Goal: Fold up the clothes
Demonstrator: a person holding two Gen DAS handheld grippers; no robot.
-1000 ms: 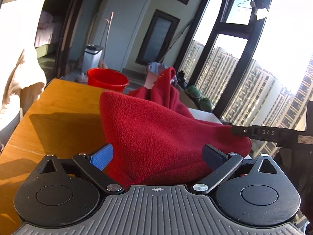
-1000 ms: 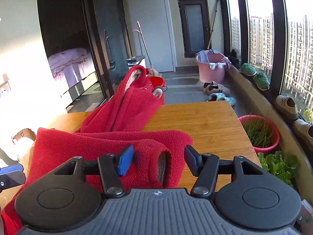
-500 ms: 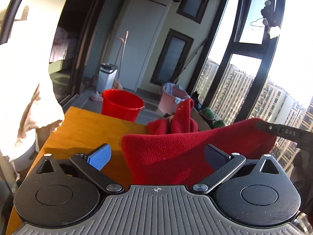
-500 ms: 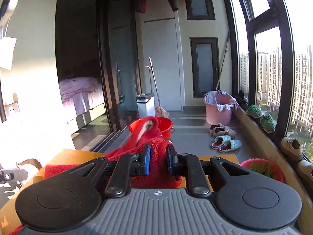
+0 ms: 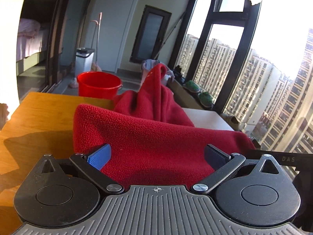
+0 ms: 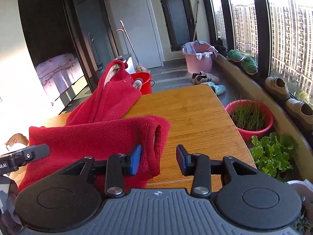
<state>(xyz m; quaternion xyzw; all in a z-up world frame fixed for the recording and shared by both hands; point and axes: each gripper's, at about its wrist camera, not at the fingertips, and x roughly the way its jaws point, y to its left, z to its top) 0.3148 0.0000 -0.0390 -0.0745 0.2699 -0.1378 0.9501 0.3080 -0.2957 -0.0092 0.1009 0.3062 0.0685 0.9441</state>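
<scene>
A red fleece garment [image 5: 148, 133] lies bunched on the wooden table [image 5: 39, 117], its far part heaped up in a peak. My left gripper [image 5: 156, 155] is open, its blue pads on either side of the near fold. In the right wrist view the garment's sleeve [image 6: 97, 139] lies flat across the table [image 6: 195, 113], its cuff opening facing right. My right gripper [image 6: 158, 159] is open, and the cuff's edge lies between the jaws near the left pad. The left gripper's tip [image 6: 25, 155] shows at the left edge.
A red bucket [image 5: 98, 84] and a white bin [image 5: 84, 60] stand beyond the table's far end. A pink laundry tub [image 6: 197, 56], slippers, shoes and a red pot of grass [image 6: 248, 117] line the window ledge at the right. Leafy greens [image 6: 272, 152] sit near the table's right corner.
My right gripper was shut on the sleeve and held it up; it has come down, opened and let the sleeve onto the table. The left gripper has dropped lower and stays open.
</scene>
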